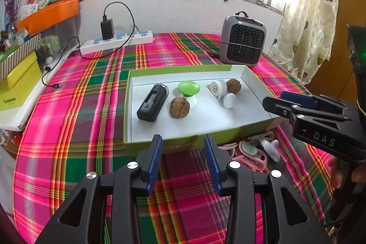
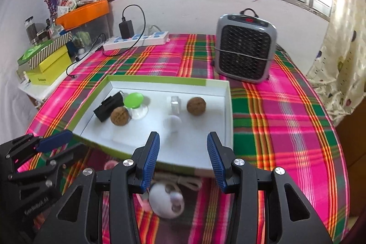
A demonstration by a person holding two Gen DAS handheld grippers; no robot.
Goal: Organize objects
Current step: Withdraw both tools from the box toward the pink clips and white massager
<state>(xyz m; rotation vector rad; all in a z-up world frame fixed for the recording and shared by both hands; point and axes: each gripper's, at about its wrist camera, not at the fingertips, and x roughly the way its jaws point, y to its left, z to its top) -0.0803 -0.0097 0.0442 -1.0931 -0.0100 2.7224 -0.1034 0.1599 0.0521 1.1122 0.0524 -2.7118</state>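
Both claws empty and parted above a desk [image 1: 68, 120] draped in pink-and-green plaid. Left claw [image 1: 183, 148] hovering just short of the near wall of a shallow green-edged tray [image 1: 146, 141], nothing between its blue pads. Right claw [image 2: 183, 145] likewise spread wide over the tray's near rim, holding nothing.

Inside the tray, left to right: a black charger case [image 1: 152, 104], a green-topped suction knob [image 1: 188, 89] with a walnut [image 1: 179, 107] just in front of it, then a small round white-and-clear item [image 1: 216, 88], a white egg-shaped piece [image 1: 229, 100] and a second walnut [image 1: 233, 85] toward the far right.

Still outside the tray, on the cloth against its near wall and beneath the right claw: a white rounded gadget [image 2: 167, 199] amid pink cord [image 1: 254, 158]. Beyond the tray, a grey fan heater [image 1: 242, 40] at far right and a white power strip [image 1: 116, 41] at far left.
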